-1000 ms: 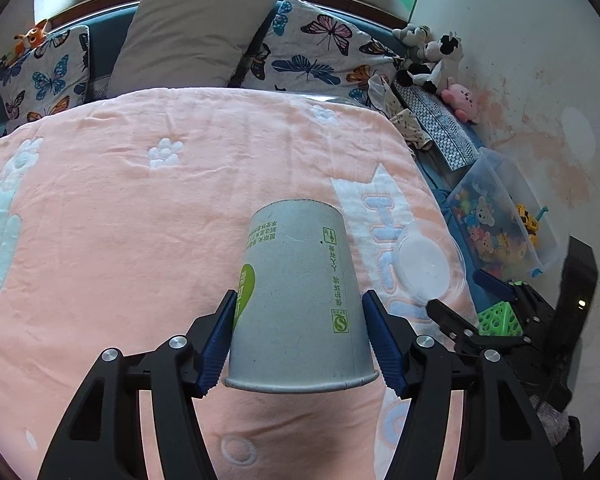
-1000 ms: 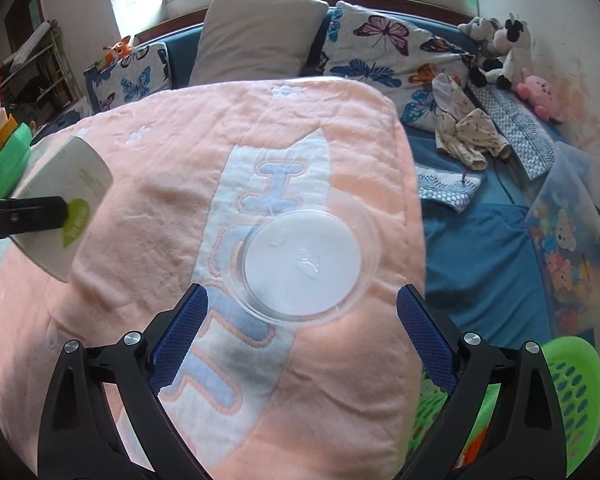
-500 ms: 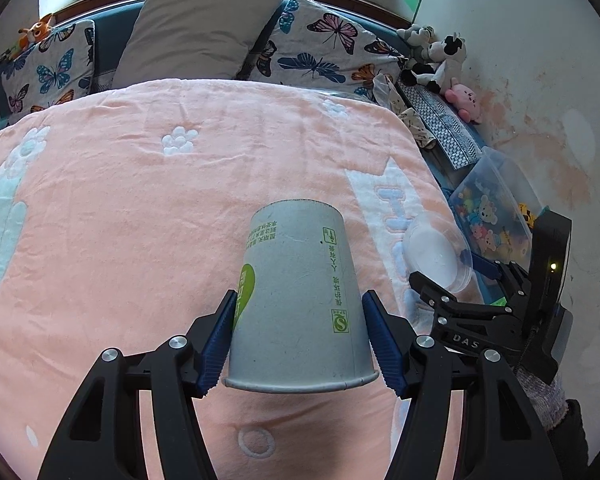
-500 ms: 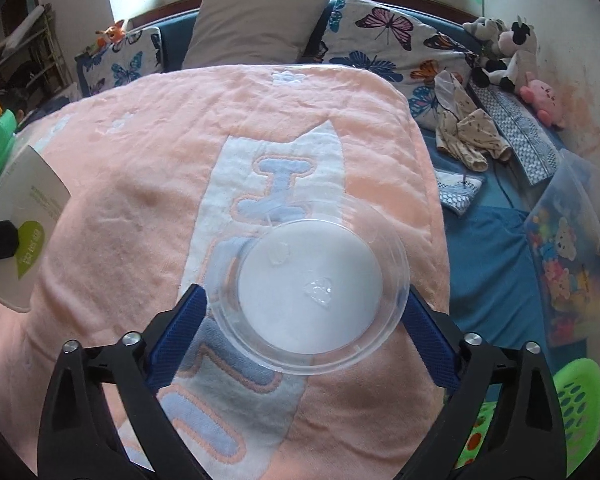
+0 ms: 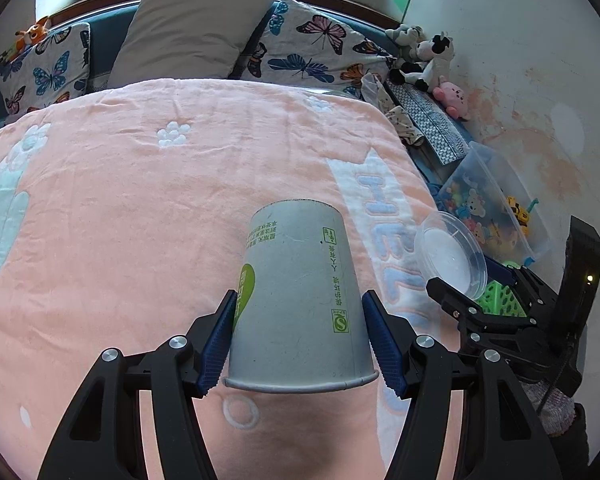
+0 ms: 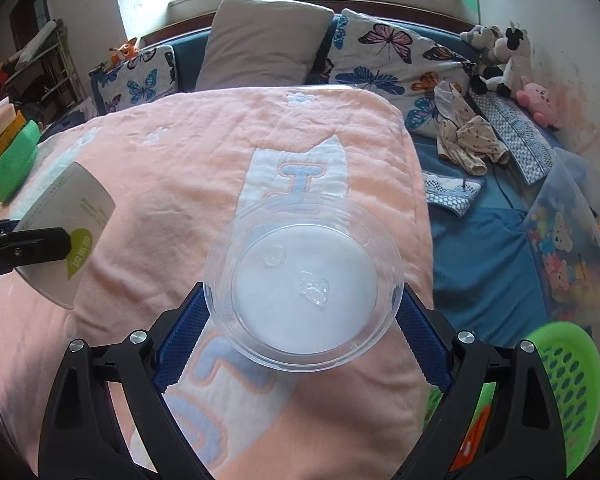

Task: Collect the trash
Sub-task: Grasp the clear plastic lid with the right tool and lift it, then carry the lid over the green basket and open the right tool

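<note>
Left wrist view — left hand-held gripper (image 5: 300,342) pinches paper cup (image 5: 298,300); right hand-held gripper (image 6: 302,320) clamps clear plastic bowl (image 6: 304,292).

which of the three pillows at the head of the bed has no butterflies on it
The middle pillow: plain beige, propped upright between the two butterfly pillows, the small left one and the larger right one.

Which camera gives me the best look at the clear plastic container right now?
The right wrist view: the clear plastic container sits centred between the right gripper, blue pads at its rim, its white bottom and droplets plain. The left wrist view shows it small, tilted and edge-on at the far right, beyond the paper cup.
</note>
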`<action>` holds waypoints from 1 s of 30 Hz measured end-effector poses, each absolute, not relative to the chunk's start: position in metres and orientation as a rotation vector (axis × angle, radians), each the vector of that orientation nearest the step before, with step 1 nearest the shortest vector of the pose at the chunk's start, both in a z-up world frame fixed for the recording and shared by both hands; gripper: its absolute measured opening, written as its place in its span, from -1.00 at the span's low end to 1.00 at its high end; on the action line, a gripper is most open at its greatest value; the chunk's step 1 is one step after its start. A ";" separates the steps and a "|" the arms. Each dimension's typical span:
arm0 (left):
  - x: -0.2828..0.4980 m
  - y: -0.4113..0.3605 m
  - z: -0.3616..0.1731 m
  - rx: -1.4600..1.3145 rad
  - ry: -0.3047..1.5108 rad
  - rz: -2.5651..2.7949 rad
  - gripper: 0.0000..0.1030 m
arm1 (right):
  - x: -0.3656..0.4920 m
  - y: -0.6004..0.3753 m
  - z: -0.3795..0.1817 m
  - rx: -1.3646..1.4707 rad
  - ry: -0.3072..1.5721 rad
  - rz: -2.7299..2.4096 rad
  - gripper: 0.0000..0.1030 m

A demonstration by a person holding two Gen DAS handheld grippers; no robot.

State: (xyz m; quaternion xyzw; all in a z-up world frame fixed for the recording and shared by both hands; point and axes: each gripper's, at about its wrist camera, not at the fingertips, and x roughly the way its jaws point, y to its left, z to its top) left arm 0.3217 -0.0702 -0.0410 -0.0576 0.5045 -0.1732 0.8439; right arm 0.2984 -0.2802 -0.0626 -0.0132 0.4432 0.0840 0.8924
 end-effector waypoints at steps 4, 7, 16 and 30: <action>0.306 -0.077 -0.033 -0.114 1.050 -0.389 0.17 | 0.273 -0.281 -0.049 -0.025 0.895 0.176 0.76; 0.293 -0.082 -0.028 -0.108 1.039 -0.405 0.17 | 0.254 -0.283 -0.039 -0.012 0.877 0.177 0.76; 0.258 -0.107 -0.020 -0.071 1.022 -0.465 0.17 | 0.206 -0.299 -0.028 0.013 0.855 0.139 0.76; 0.223 -0.158 -0.018 -0.022 1.033 -0.556 0.17 | 0.142 -0.349 -0.025 0.076 0.843 0.026 0.76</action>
